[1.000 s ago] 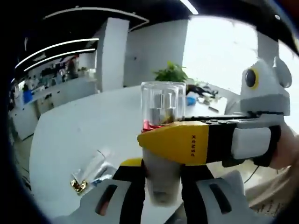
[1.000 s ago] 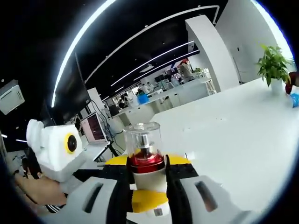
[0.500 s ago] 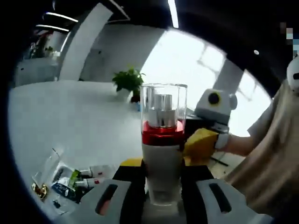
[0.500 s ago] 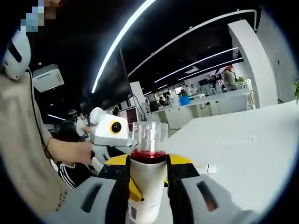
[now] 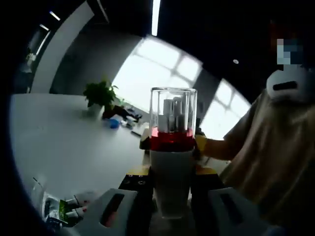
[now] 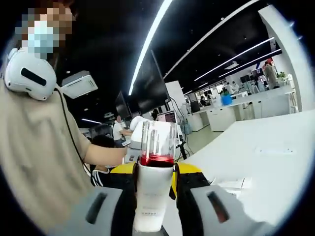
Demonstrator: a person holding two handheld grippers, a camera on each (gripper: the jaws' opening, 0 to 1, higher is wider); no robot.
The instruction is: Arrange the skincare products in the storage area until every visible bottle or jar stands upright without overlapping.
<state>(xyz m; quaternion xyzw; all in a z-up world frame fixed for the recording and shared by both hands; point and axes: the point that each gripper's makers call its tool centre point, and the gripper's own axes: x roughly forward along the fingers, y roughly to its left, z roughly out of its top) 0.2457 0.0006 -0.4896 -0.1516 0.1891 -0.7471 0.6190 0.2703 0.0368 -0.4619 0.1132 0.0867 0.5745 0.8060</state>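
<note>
In the left gripper view, a small heap of sachets and tubes (image 5: 61, 212) lies flat on the white table (image 5: 64, 142) at the lower left, beside the jaws; none of it stands upright. Further back on the table a green potted plant (image 5: 100, 93) sits among small clutter. At the middle, the left gripper (image 5: 170, 196) is clenched on a white pump bottle with a red collar and a clear plastic cap (image 5: 172, 157), held upright and lifted off the table. A yellow jaw tip of the other gripper shows just behind the bottle's collar. In the right gripper view, the right gripper (image 6: 153, 196) is clamped on a bottle of the same make (image 6: 155, 174), also upright and in the air; whether this is the same bottle gripped from both sides cannot be told for sure. My judgement: the work is early or midway, since nothing held has been set down in a storage area yet and the flat items remain to be sorted.
</note>
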